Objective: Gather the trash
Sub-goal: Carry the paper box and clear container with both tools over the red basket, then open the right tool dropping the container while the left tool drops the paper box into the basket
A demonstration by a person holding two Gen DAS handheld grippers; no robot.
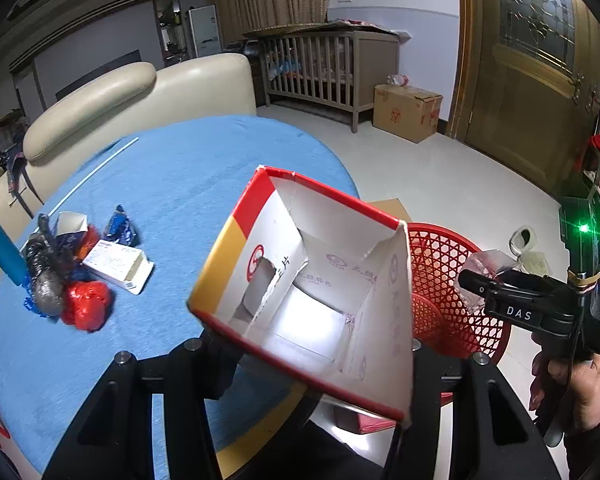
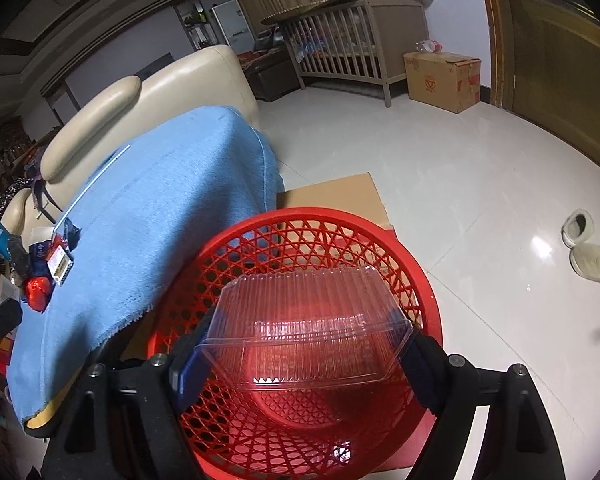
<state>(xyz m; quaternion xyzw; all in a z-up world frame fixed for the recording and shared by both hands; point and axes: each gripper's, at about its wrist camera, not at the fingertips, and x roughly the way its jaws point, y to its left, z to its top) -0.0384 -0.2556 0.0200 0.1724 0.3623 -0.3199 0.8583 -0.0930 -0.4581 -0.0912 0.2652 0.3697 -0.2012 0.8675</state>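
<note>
over one red basket (image 2: 300,220), two grippers (image 2: 303,364) hold one item each.

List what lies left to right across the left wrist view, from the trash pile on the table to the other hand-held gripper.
Red crumpled wrapper → white flat box → open red-and-white carton held by the left hand-held gripper → red basket → right hand-held gripper holding a clear plastic container.

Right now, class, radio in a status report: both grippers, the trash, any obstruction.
Left gripper shut on open carton. Right gripper shut on clear plastic container, above red basket. More trash on table. Nothing blocking the basket.
</note>
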